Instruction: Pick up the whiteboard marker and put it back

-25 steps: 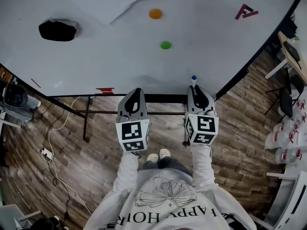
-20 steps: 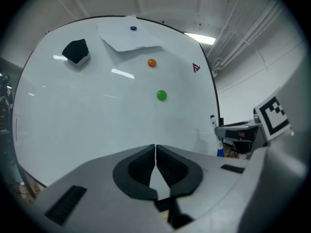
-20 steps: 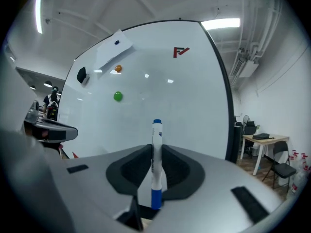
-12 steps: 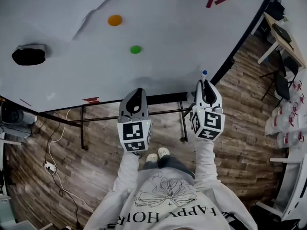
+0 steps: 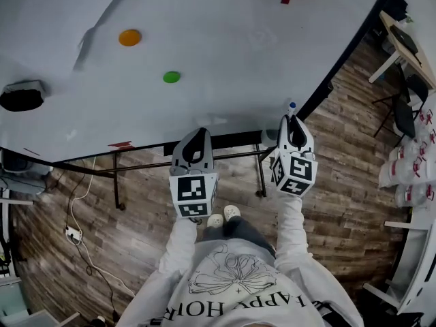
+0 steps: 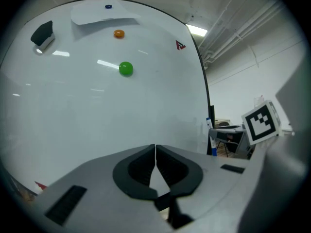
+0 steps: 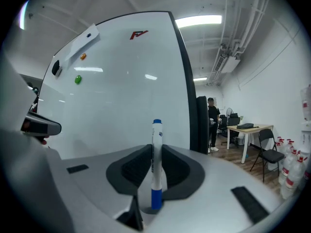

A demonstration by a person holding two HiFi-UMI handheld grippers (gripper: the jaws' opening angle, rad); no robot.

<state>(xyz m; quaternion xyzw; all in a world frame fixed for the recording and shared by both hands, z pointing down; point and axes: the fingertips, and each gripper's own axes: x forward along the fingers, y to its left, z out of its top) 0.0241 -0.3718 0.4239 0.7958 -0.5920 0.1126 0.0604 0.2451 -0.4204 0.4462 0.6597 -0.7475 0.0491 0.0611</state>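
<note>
Right gripper [image 7: 156,152]: fingers closed on the whiteboard marker [image 7: 156,171], which stands upright between them, a white barrel with blue at both ends. Only the right gripper view shows this grip in full. The head view gives just the marker's blue tip past the fingers, near the lower edge of the whiteboard [image 5: 225,26]; whether tip and board touch cannot be told from there.

Left gripper [image 6: 155,152]: fingers closed together with nothing between them, plain in the left gripper view. That view also catches the marker from the side, at the board's right edge.

On the board are a green magnet [image 5: 172,77], an orange magnet [image 5: 129,37], a dark block that is probably an eraser [image 5: 20,97], and a red logo [image 7: 139,34]. The right gripper view alone shows a person [image 7: 213,125] standing beyond the board and a chair [image 7: 268,152].
</note>
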